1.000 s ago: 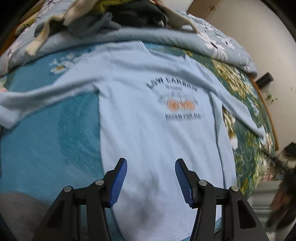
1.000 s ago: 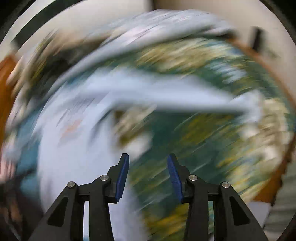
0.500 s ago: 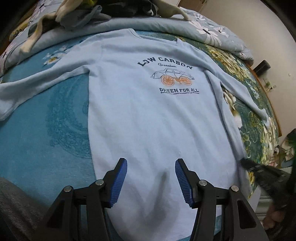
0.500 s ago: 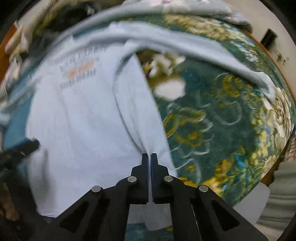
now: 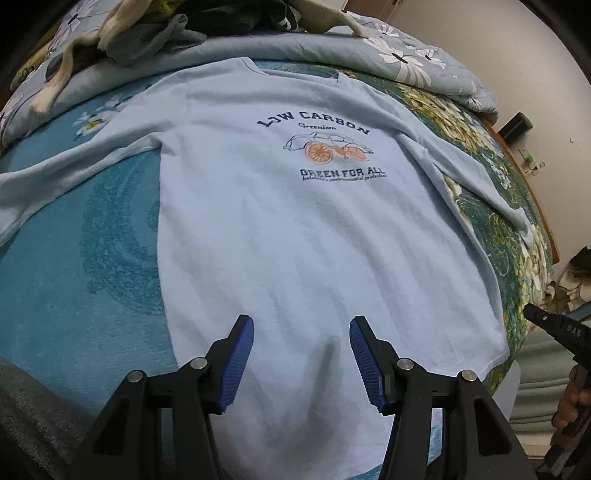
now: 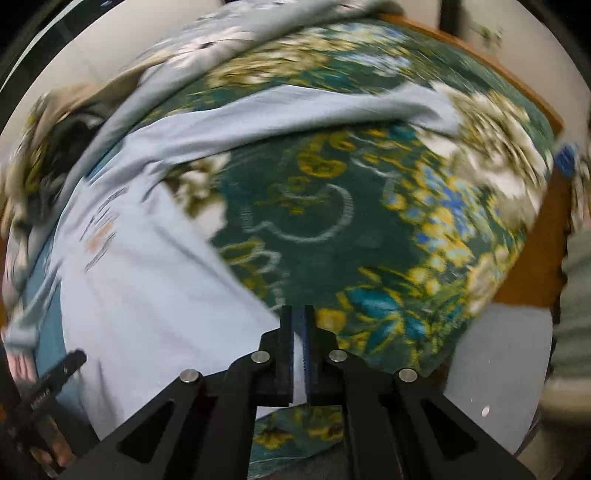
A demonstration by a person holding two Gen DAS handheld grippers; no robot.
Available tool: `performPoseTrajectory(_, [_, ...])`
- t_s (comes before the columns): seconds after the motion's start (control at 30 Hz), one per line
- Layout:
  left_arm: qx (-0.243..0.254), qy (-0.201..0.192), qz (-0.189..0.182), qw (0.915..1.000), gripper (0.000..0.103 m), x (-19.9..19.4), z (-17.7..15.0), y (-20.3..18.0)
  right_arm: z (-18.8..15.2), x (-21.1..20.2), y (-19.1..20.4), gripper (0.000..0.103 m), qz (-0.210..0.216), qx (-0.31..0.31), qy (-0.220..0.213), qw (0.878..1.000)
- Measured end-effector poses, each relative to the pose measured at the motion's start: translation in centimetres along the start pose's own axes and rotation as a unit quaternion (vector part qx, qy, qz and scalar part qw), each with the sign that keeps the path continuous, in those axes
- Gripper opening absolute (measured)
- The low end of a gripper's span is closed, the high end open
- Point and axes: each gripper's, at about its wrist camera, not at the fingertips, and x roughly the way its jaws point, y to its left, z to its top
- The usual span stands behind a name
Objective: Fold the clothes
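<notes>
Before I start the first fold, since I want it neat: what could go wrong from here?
The right gripper is shut on only the corner of the shirt hem, so lifting may pull it free. The left gripper is open over the shirt, holding nothing, so a one-sided pull could skew it. The far sleeve lies spread out and may drag.

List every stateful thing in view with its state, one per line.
light blue shirt: spread flat, print up, both sleeves out, unfolded.
left gripper: open above the shirt's hem, gripping nothing.
right gripper: shut at the shirt's bottom corner; a sliver of pale fabric shows between the jaws.
clothes pile: heaped, unfolded.
</notes>
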Motion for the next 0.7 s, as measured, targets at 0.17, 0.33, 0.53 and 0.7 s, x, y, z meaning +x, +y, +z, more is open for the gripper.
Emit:
performPoseTrajectory(0.17, [0.0, -0.044, -0.036, 0.9983, 0.058, -2.7, 1.7, -1.0, 0.5, 0.1, 5.8, 0.023, 0.041, -0.081, -0.007, 0.996])
performPoseTrajectory(0.33, [0.03, -0.107, -0.051, 0.9925, 0.063, -5.2, 7.8, -0.6, 3.6, 1.2, 9.9, 0.038, 0.081, -0.089, -0.002, 0.993])
performPoseTrajectory(0.53, [-0.049, -0.133, -0.012, 0.9898, 0.063, -2.3, 15.2, 5.7, 12.0, 1.6, 13.7, 0.038, 0.076, -0.11, -0.033, 0.99])
performPoseTrajectory(0.7, [-0.104, -0.147, 0.0, 0.9836, 0.063, 1.2, 20.2, 10.3, 19.0, 5.3, 18.6, 0.038, 0.042, -0.171, -0.023, 0.984])
